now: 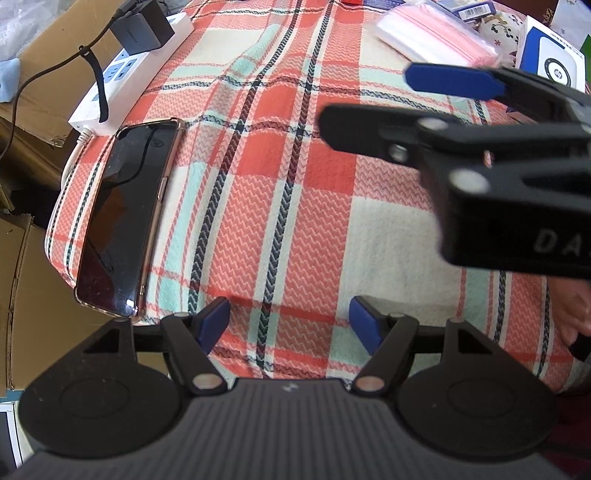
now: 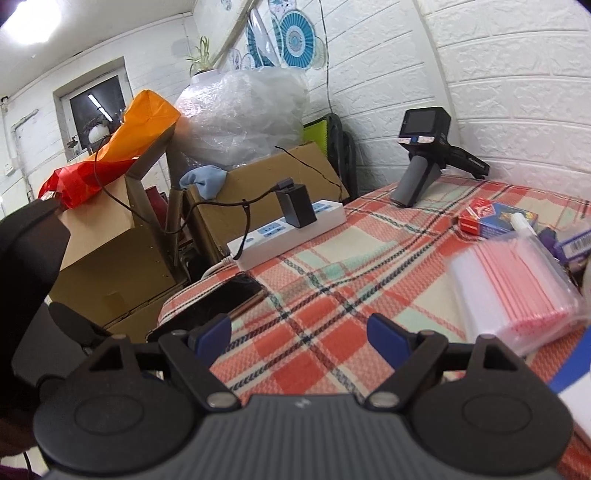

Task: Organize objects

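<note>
- Two grippers show, both with blue-padded fingers spread wide and nothing between them: the left gripper [image 1: 289, 319] at the bottom centre of its own view, the right gripper [image 2: 300, 338] at the bottom centre of its view.
- Seen from the left wrist, the right gripper [image 1: 388, 107] reaches in from the right edge, upper half of the frame, above the plaid cloth; its fingers stand apart and hold nothing.
- Beneath both lies a red, cream and mint plaid tablecloth [image 1: 280, 192], filling most of each frame.
- Lying flat at the left edge of the cloth is a dark phone [image 1: 129, 221] in a gold-rimmed case; in the right wrist view the phone [image 2: 218, 302] sits left of centre, just above the left blue finger.
- Beyond the phone, upper left of the left view, a white power strip [image 1: 110, 88] carries a black adapter [image 1: 142, 27] with a black cable.
- Toward the upper right sits a clear bag of pink-striped pieces [image 1: 436, 33]; in the right view the same bag [image 2: 517, 291] lies at the right.
- Behind that bag, at the right of the right view, a red and blue card box [image 2: 491, 219] rests on the cloth.
- Farther back, upper right, stands a black device [image 2: 424, 155] on a grey handle, possibly another gripper rig, though the view is too distorted to be sure.
- Cardboard boxes [image 2: 110, 258] fill the left of the right view, beside the table.
</note>
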